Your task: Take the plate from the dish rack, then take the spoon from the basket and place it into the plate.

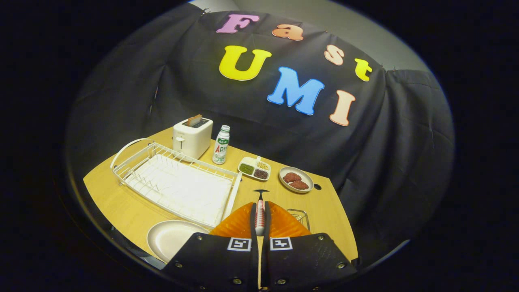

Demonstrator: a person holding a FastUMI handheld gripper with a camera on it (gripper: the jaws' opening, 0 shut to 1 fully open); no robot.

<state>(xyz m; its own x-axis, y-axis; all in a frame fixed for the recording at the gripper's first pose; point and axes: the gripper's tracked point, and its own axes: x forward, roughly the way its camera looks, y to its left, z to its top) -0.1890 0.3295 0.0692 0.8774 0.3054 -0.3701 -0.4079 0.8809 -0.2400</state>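
My gripper (260, 215) is shut on the spoon (260, 211), whose red-and-white handle stands up between the two orange fingers (239, 223); its dark tip pokes out just ahead of them. The white plate (170, 239) lies flat on the wooden table, left of the fingers and in front of the dish rack. The white wire dish rack (178, 182) stands beyond the plate with nothing in it. A wire basket (299, 217) peeks out just right of the fingers, mostly hidden behind them.
Along the table's (121, 202) back edge stand a white toaster (191, 137) with a slice in it, a small bottle (221, 144), a divided dish of grains (254, 168) and a bowl with brown patties (296, 179). The table ends close behind the basket.
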